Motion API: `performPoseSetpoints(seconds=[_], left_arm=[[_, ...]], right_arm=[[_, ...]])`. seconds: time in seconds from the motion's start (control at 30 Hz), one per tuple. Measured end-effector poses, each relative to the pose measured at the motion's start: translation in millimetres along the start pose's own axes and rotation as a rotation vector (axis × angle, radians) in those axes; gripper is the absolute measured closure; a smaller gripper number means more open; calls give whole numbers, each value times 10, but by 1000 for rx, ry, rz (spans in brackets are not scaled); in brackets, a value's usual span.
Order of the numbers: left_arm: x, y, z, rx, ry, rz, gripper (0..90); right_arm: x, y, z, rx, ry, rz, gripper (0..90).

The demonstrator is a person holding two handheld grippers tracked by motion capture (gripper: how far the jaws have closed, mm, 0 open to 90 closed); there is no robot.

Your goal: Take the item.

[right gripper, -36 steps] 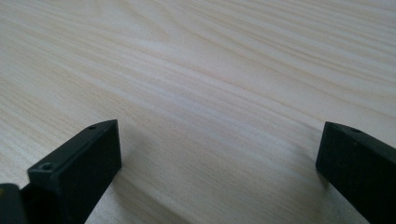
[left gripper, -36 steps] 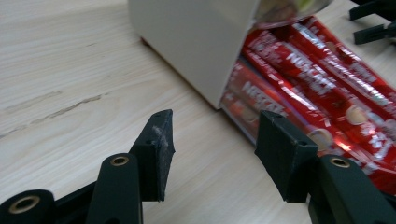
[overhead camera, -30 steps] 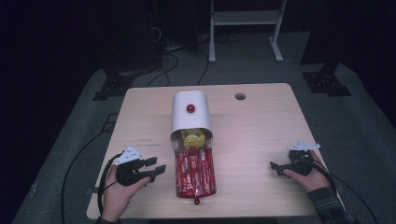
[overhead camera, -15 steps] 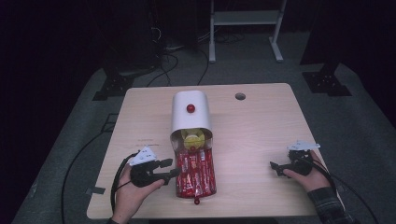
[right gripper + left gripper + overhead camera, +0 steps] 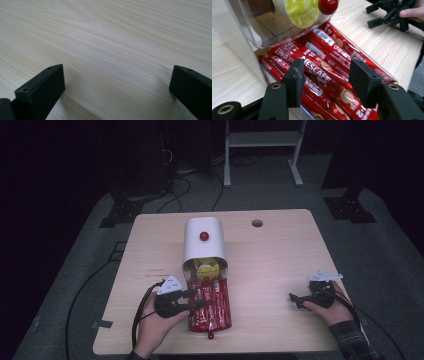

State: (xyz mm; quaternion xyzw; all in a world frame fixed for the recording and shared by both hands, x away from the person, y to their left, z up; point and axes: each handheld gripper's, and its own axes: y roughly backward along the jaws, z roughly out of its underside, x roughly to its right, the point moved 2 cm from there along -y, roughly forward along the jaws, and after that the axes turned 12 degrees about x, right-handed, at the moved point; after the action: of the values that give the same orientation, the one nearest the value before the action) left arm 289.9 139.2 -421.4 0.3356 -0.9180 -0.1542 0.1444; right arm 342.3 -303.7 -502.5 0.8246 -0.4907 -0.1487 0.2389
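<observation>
With your left tool (image 5: 325, 82) open and empty over the red coffee sticks (image 5: 329, 75) in the clear tray (image 5: 222, 322) near the surface's (image 5: 280, 265) near edge, straddle one stick squarely before closing.

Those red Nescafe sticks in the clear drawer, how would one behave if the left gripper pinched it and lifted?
A stick looks like a thin foil sachet, so it is probably light and would bend or sag at its free ends. The glossy wrapper could slip between the pads. The sticks lie packed and overlapping in the drawer, so neighbours may drag along.
</observation>
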Motion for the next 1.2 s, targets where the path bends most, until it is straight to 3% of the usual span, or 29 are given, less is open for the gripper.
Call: performPoseSetpoints(seconds=[0.37, 0.7, 1.0, 1.2], left_arm=[[0, -99, 39, -26, -8, -28, 472], [40, -143, 72, -41, -14, -37, 574], [45, -141, 85, -66, 27, -27, 773], [17, -120, 79, -73, 63, -15, 854]], right_arm=[[0, 1, 0, -1, -1, 0, 0], [-1, 1, 0, -1, -1, 0, 0], [-1, 0, 0, 0, -1, 0, 0], [-1, 1, 0, -1, -1, 0, 0]])
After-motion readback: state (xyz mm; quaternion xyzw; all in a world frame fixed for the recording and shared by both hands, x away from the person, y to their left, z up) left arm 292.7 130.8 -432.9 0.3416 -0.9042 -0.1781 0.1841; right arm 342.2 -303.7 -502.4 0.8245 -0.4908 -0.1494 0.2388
